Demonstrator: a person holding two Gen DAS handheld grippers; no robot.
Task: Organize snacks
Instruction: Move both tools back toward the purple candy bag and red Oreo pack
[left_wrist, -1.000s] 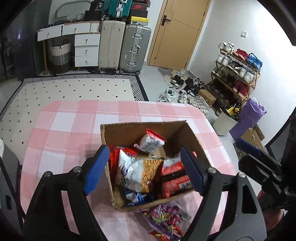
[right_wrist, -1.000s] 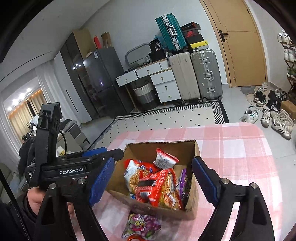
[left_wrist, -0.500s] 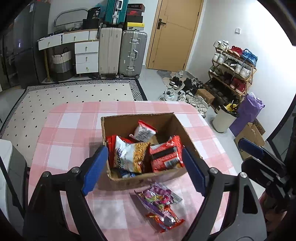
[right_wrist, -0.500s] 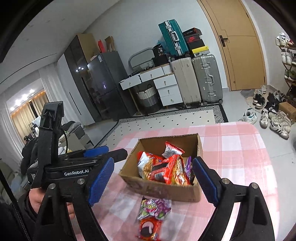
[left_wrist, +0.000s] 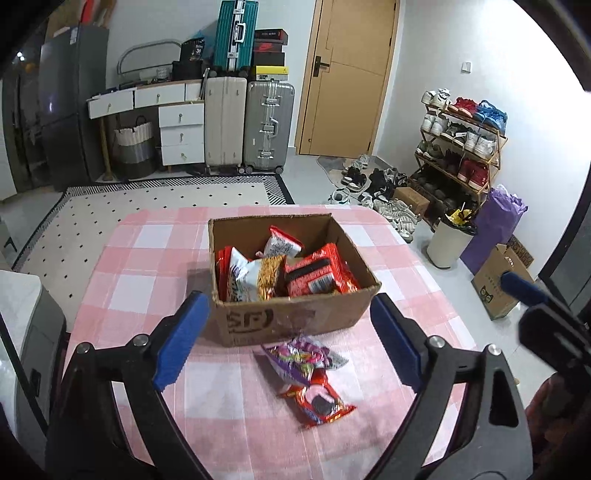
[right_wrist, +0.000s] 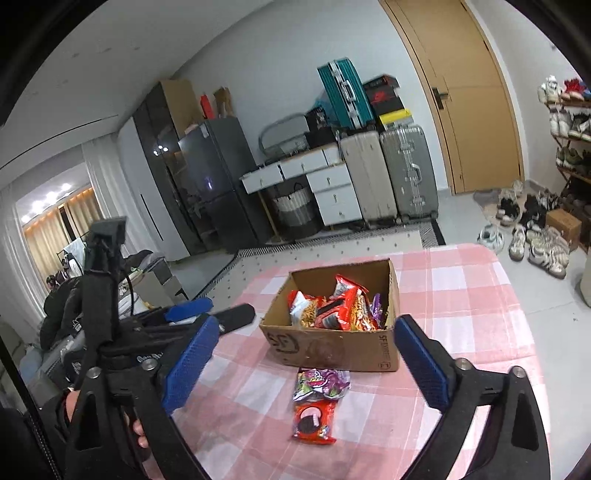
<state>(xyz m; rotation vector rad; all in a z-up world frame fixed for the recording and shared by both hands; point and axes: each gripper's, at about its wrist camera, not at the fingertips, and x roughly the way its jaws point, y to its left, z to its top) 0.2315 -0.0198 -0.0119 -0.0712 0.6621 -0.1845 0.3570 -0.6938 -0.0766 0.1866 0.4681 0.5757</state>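
A brown cardboard box (left_wrist: 295, 321) (right_wrist: 332, 350) stands on the pink checked table, holding several snack packets, among them a red one (left_wrist: 317, 273) and a white-orange one (left_wrist: 251, 277). In front of the box lie a purple candy bag (left_wrist: 301, 360) (right_wrist: 319, 384) and a red cookie packet (left_wrist: 319, 402) (right_wrist: 314, 421). My left gripper (left_wrist: 288, 339) is open and empty, above the table short of the box. My right gripper (right_wrist: 306, 362) is open and empty, likewise short of the box; it also shows at the right edge of the left wrist view (left_wrist: 524, 291).
The pink checked tablecloth (left_wrist: 147, 258) (right_wrist: 461, 295) covers the table. Beyond it are a patterned rug (left_wrist: 147, 199), suitcases (left_wrist: 251, 122), drawers, a fridge, a door, a shoe rack (left_wrist: 461, 140) and a white bin (left_wrist: 448, 243).
Both grippers have pulled back and up from the box. The candy bag and the cookie packet in front of the box have come fully into view.
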